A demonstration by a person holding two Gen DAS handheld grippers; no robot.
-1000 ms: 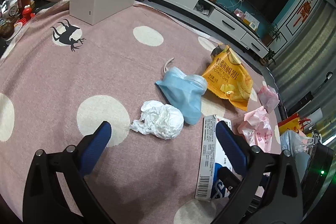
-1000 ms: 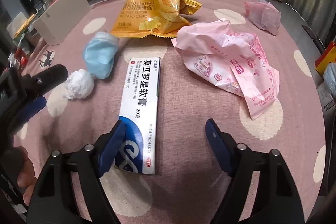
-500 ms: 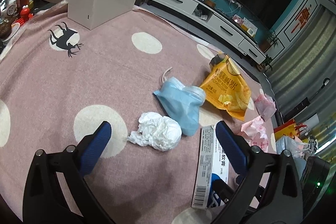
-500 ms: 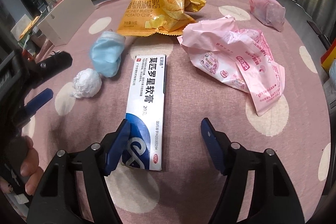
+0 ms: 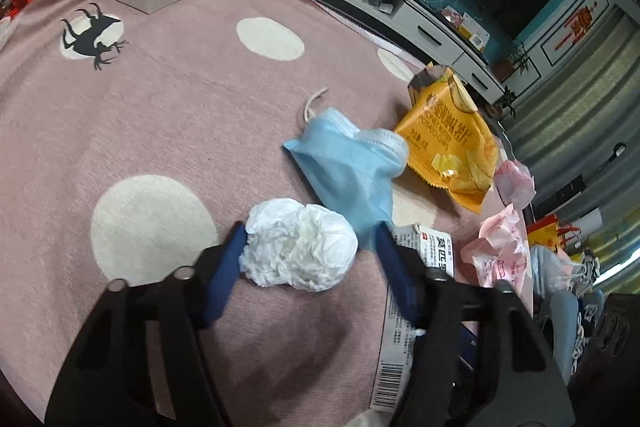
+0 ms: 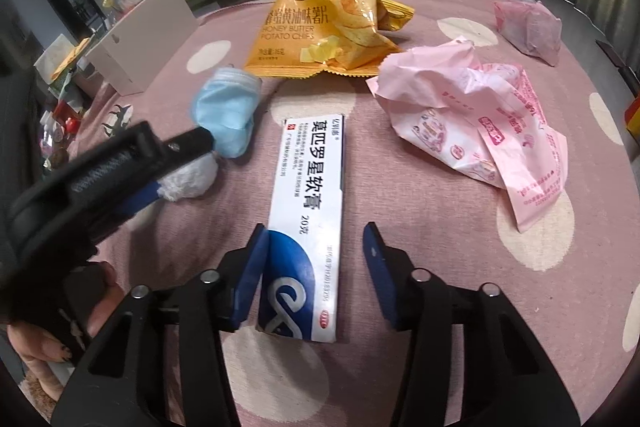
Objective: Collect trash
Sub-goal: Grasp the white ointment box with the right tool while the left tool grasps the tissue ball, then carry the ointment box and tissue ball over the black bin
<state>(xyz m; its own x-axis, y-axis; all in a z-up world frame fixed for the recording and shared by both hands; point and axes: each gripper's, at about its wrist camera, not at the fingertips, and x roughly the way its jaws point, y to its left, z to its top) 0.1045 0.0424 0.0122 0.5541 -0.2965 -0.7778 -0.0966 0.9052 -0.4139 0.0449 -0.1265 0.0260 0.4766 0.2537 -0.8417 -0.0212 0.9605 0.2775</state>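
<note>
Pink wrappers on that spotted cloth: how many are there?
2. A big crumpled pink wrapper lies right of the ointment box, near the chip bag. A smaller pink bundle sits farther back by the cloth's far right edge. More could lie out of view.

Crumpled paper tissue (image 5: pixel 298 247), matt cloth rug (image 5: pixel 168 115)

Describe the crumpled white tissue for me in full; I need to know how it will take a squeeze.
The crumpled white tissue is a loose, wrinkled wad of thin soft paper, lying on the pink dotted cloth beside a cream dot. It sits between the closing jaws of the left gripper: the left blue pad touches its edge, the right pad stands just clear. The blue face mask lies right behind it, seemingly touching. It will probably compress easily.
</note>
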